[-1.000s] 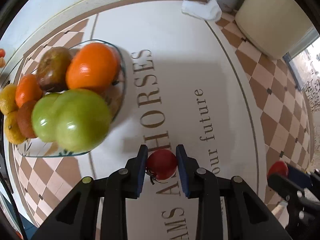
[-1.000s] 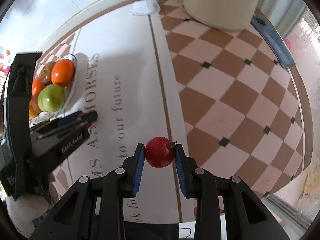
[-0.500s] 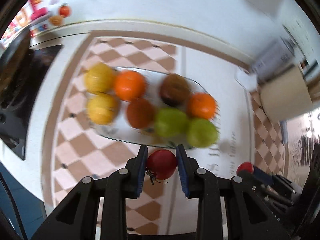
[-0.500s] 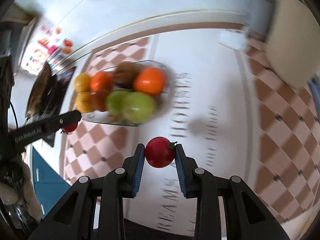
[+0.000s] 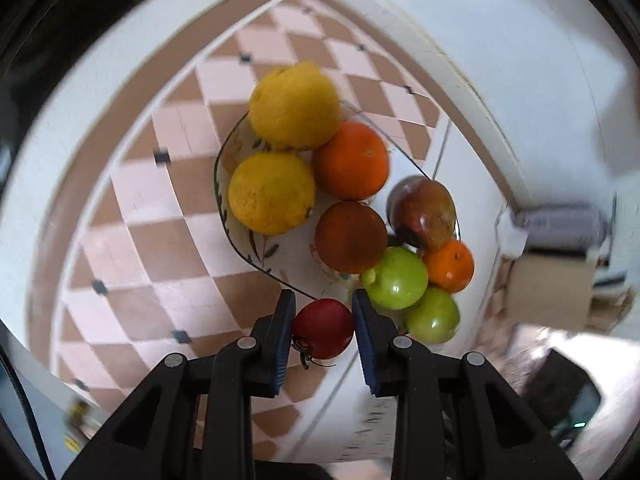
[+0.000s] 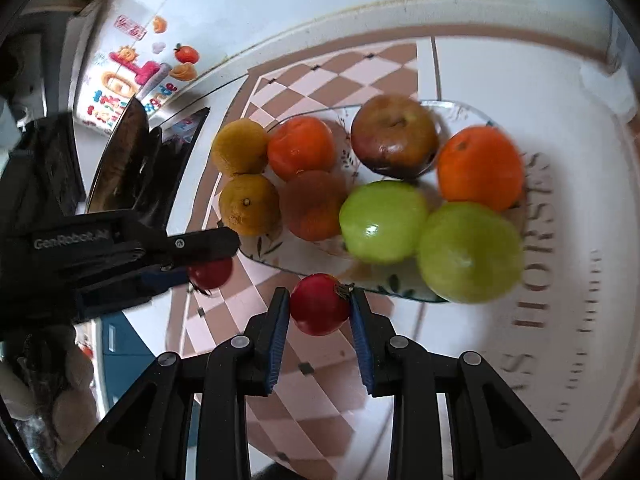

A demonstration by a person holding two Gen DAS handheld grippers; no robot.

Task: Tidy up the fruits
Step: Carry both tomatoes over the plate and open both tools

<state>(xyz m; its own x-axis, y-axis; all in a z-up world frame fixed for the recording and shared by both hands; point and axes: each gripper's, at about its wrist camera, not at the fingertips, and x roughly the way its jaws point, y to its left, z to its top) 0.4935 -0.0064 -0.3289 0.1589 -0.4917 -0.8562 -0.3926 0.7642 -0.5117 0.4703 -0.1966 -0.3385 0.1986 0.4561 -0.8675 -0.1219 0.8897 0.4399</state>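
Checkered pink-brown tablecloth [image 5: 168,216], glass fruit dish [image 6: 320,258], left gripper [image 5: 323,330] and right gripper [image 6: 320,310] each pinching 1 tomato

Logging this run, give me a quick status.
Left tool shut on red tomato. Right tool shut on second tomato. Both near crowded glass dish rim; little free room.

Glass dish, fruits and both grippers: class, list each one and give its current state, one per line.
Left gripper: shut on a red tomato, near the dish rim.
Right gripper: shut on a second red tomato, near the dish rim.
Glass dish: flat on the counter, holding fruit.
Two green fruits: in the dish, side by side.
Two yellow citrus: in the dish, at one end.
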